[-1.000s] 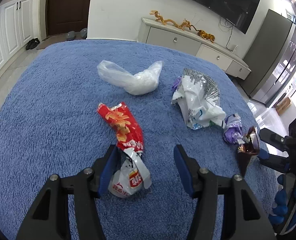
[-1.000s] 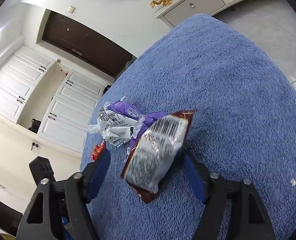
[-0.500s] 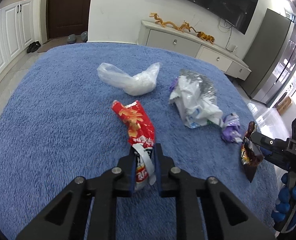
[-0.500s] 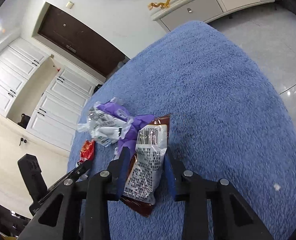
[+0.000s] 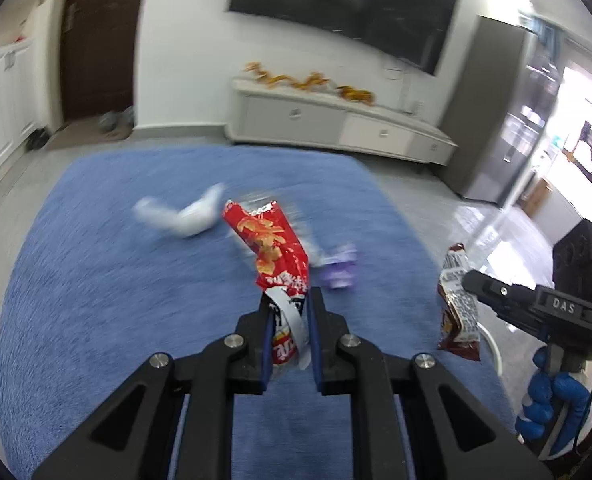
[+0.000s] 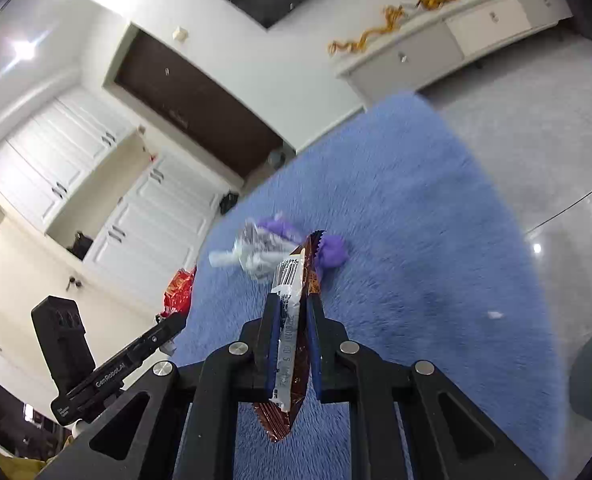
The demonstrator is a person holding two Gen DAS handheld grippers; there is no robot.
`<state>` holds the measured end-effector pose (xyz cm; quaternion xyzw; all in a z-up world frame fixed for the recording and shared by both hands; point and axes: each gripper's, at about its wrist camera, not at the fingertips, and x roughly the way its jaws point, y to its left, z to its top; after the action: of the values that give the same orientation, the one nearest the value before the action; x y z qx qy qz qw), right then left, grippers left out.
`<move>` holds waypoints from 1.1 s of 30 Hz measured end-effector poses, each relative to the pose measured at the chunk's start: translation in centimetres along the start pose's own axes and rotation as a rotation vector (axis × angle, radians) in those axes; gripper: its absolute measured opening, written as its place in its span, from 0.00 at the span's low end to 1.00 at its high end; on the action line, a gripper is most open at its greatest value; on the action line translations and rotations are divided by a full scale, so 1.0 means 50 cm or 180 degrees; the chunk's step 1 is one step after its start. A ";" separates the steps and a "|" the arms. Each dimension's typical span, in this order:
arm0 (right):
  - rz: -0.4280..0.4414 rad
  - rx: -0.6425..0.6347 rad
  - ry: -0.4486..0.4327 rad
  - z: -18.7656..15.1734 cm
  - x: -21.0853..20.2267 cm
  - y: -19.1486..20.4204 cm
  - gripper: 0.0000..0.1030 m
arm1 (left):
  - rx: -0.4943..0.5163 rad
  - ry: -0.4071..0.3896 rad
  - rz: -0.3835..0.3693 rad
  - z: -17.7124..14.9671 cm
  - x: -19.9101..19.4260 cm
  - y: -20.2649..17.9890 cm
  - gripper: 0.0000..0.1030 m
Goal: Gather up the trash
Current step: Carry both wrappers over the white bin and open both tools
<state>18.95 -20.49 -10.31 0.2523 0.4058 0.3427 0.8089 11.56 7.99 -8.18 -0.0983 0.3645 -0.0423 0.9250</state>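
Gripping a red snack bag [image 5: 274,250], the left tool [image 5: 289,322]; a brown wrapper [image 6: 292,344], the right tool [image 6: 292,340]

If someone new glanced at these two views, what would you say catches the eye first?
First, the red snack bag, clamped upright in the left tool at the middle of the left wrist view. Next, the brown wrapper with its barcode, pinched in the right tool above the blue rug. Behind them on the rug lie a white plastic bag and a purple wrapper, both blurred.
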 end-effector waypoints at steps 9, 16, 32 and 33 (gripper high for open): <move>-0.0947 0.0045 -0.0772 -0.017 -0.272 -0.123 0.12 | 0.0794 0.0188 -0.0821 0.019 0.054 -0.328 0.14; -0.2015 0.0343 -0.0884 -0.066 -0.386 -0.300 0.13 | 0.1309 0.0642 -0.1356 -0.037 0.195 -0.617 0.14; -0.2419 0.0913 -0.0888 -0.110 -0.442 -0.481 0.45 | 0.1165 0.1350 -0.1821 -0.108 0.406 -0.831 0.56; -0.2416 0.0916 -0.0911 -0.111 -0.449 -0.478 0.45 | 0.1162 0.1310 -0.1799 -0.103 0.399 -0.825 0.56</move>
<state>12.94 -52.05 -18.89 0.2404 0.3971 -0.0777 0.8823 22.34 -36.06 -16.36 -0.0180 0.4874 -0.3783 0.7868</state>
